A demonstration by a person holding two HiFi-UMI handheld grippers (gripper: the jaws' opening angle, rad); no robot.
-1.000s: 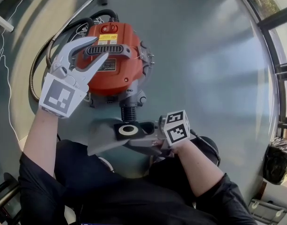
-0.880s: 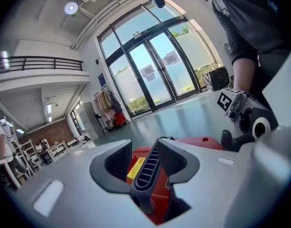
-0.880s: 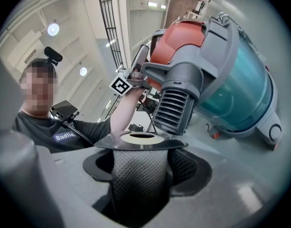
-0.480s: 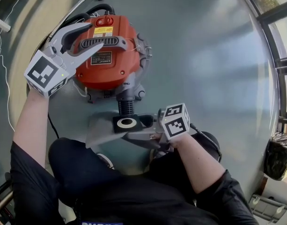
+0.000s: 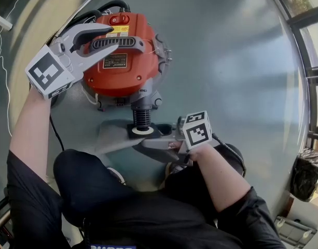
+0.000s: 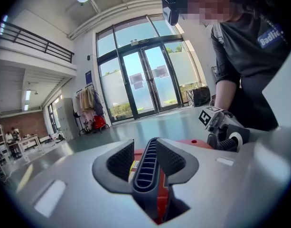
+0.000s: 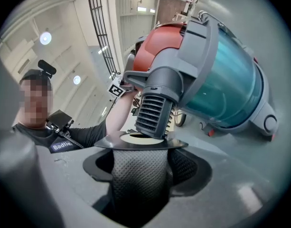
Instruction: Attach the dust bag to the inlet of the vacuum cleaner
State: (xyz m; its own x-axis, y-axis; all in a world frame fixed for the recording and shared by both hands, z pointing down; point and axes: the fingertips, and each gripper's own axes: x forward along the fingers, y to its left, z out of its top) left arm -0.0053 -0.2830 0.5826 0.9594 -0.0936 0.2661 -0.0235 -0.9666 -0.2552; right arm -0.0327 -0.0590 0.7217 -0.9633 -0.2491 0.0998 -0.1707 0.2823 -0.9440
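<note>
The grey floor (image 5: 226, 61) carries the red vacuum (image 5: 122, 66) in the upper left of the head view. Just below it is the dust bag (image 5: 113, 139), with the right gripper (image 7: 145, 167) fingers clamped on its cloth. Its collar is touching the ribbed inlet (image 7: 154, 110). The left gripper (image 5: 114, 38) fingers have just been closing and now grip the handle (image 6: 146, 167).

Dust bag (image 5: 114, 139) sits against inlet (image 5: 141, 117) of vacuum cleaner (image 5: 122, 71).

A: Light?
B: Bright daylight thru glass doors (image 6: 145, 80), pale glare streaks on floor (image 5: 242, 61).
A: Pic quality?
B: Strong fisheye bend at edges, dark corners; close foreground soft in gripper views.
</note>
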